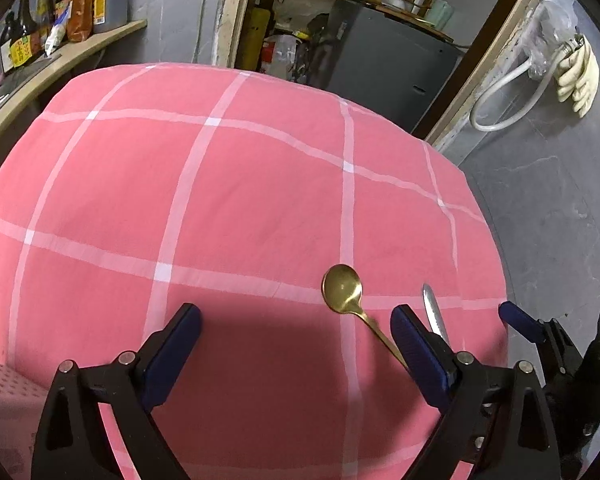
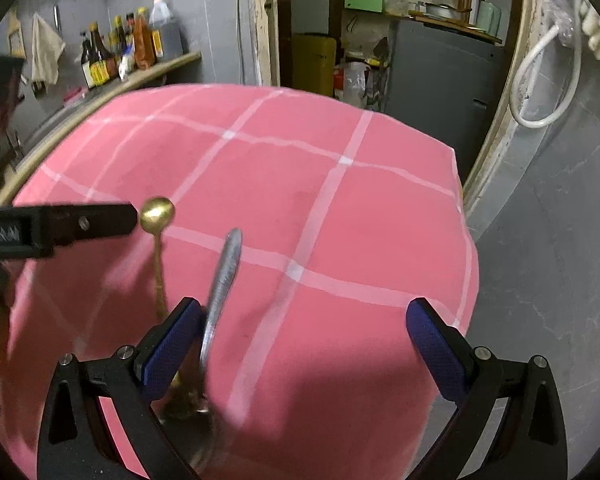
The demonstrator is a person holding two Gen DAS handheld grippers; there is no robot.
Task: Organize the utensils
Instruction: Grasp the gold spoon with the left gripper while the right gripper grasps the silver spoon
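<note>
Both your tongs, left [image 1: 296, 320] and right [image 2: 306, 316], gape wide, gripping nothing. Only your right view shows the gold spoon [image 2: 158, 216] and knife [image 2: 224, 268] handles meeting low down; your left view hides them.

dim indoor light is falling evenly over the pink checked cloth [image 1: 260, 184], leaving the far doorway [image 2: 312, 20] murky. a broad soft shadow is pooling on the cloth near the bottom of both views. fisheye distortion is bulging the tabletop and curving the edges into black corners. in the right wrist view the knife [image 2: 222, 276] and gold spoon [image 2: 158, 216] are smearing with blur.
</note>
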